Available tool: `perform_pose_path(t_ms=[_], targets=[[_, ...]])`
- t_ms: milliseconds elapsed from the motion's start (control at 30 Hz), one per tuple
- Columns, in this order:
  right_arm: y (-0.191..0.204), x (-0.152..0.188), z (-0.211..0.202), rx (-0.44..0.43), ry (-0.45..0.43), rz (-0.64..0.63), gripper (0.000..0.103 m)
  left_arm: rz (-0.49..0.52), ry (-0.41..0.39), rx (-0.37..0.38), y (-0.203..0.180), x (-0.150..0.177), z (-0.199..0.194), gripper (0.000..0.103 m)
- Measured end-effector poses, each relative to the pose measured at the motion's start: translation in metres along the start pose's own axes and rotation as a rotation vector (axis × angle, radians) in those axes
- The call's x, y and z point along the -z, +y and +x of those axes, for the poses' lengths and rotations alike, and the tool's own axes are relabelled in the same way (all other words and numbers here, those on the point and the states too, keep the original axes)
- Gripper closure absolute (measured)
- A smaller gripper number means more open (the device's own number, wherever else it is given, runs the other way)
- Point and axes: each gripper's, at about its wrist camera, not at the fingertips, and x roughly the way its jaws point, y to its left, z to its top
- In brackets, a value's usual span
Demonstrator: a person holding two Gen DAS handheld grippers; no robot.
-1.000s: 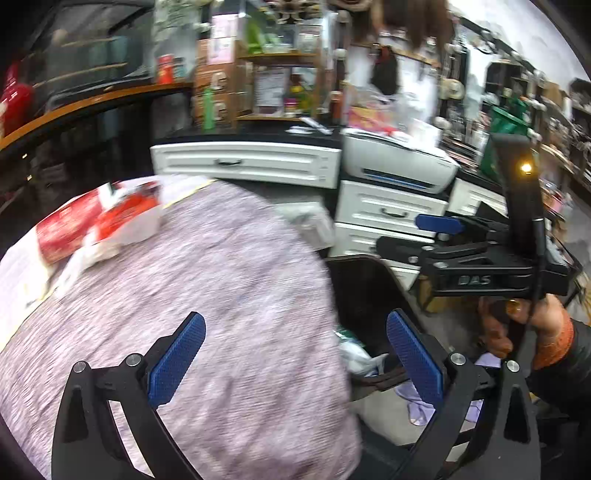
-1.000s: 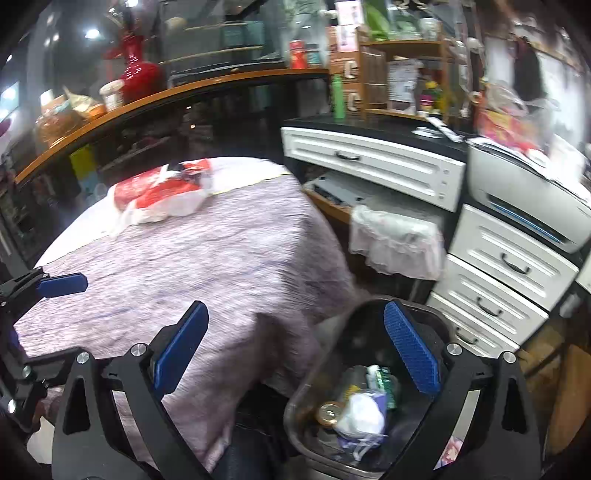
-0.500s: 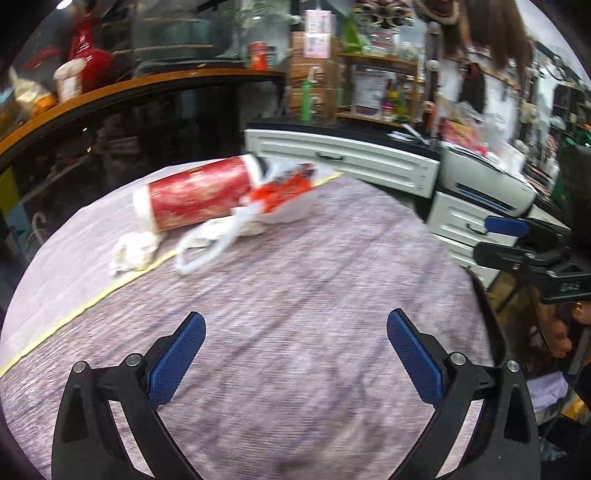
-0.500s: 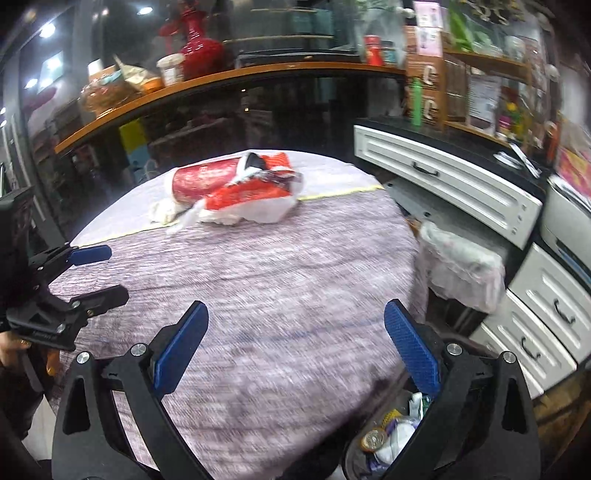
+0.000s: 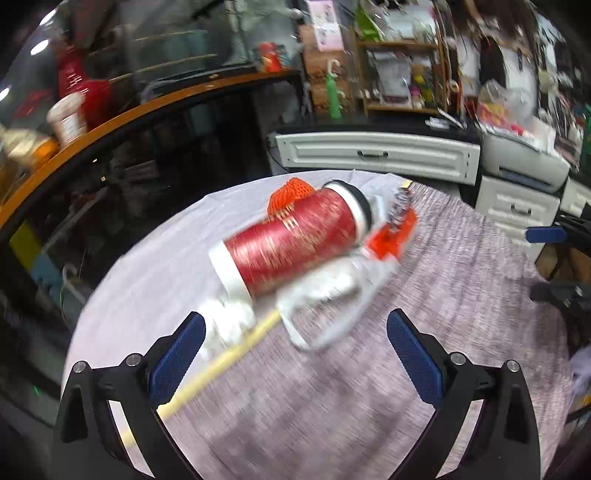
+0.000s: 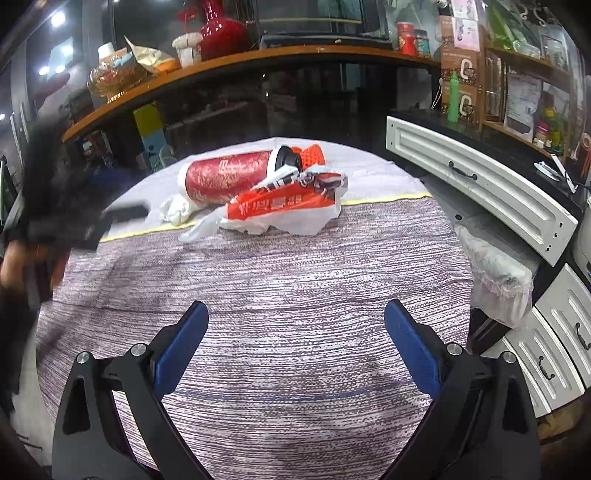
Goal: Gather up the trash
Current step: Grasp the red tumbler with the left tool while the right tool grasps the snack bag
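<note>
A red cylindrical canister (image 5: 291, 240) with white ends lies on its side on the round table (image 5: 369, 406). An orange-and-white plastic bag (image 5: 343, 280) lies against it, a crumpled white tissue (image 5: 229, 325) at its near end and an orange net (image 5: 291, 192) behind. My left gripper (image 5: 295, 354) is open and empty, just short of the pile. In the right wrist view the canister (image 6: 225, 177), bag (image 6: 288, 206), tissue (image 6: 175, 208) and net (image 6: 310, 155) lie at the table's far side. My right gripper (image 6: 295, 347) is open and empty over the tablecloth (image 6: 295, 295).
White drawer cabinets (image 6: 480, 184) stand right of the table, with a cloth-covered stool (image 6: 495, 269) between. A curved wooden counter (image 6: 240, 62) with a red vase (image 6: 218, 29) runs behind. The left gripper shows blurred at the left (image 6: 74, 218). A printer (image 5: 524, 162) sits on the cabinets.
Both grippers have swung from the bin at the table's right edge toward the table. The left gripper has closed in on the trash pile. Both stayed open.
</note>
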Motion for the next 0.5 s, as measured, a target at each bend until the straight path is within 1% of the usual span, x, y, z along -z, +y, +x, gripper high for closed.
perform_pose_path(t_ms=[133, 200, 267, 300, 400, 500], targets=[[-0.004, -0.001, 0.009, 0.014, 0.023, -0.02, 0.008, 0.156, 0.085, 0.04, 0.01, -0.035, 0.035, 0.006], [-0.007, -0.001, 0.013, 0.012, 0.034, -0.017, 0.008, 0.211, 0.113, 0.059, 0.012, -0.051, 0.053, 0.006], [-0.011, 0.0, 0.017, 0.008, 0.046, -0.011, 0.008, 0.26, 0.153, 0.094, 0.011, -0.065, 0.069, 0.009], [-0.013, 0.001, 0.021, 0.003, 0.054, -0.005, 0.008, 0.281, 0.17, 0.113, 0.009, -0.069, 0.076, 0.009], [-0.018, 0.002, 0.026, -0.008, 0.068, 0.005, 0.008, 0.372, 0.255, 0.184, -0.002, -0.081, 0.104, 0.009], [-0.022, 0.001, 0.032, -0.016, 0.079, 0.016, 0.008, 0.447, 0.323, 0.202, -0.014, -0.085, 0.127, 0.01]])
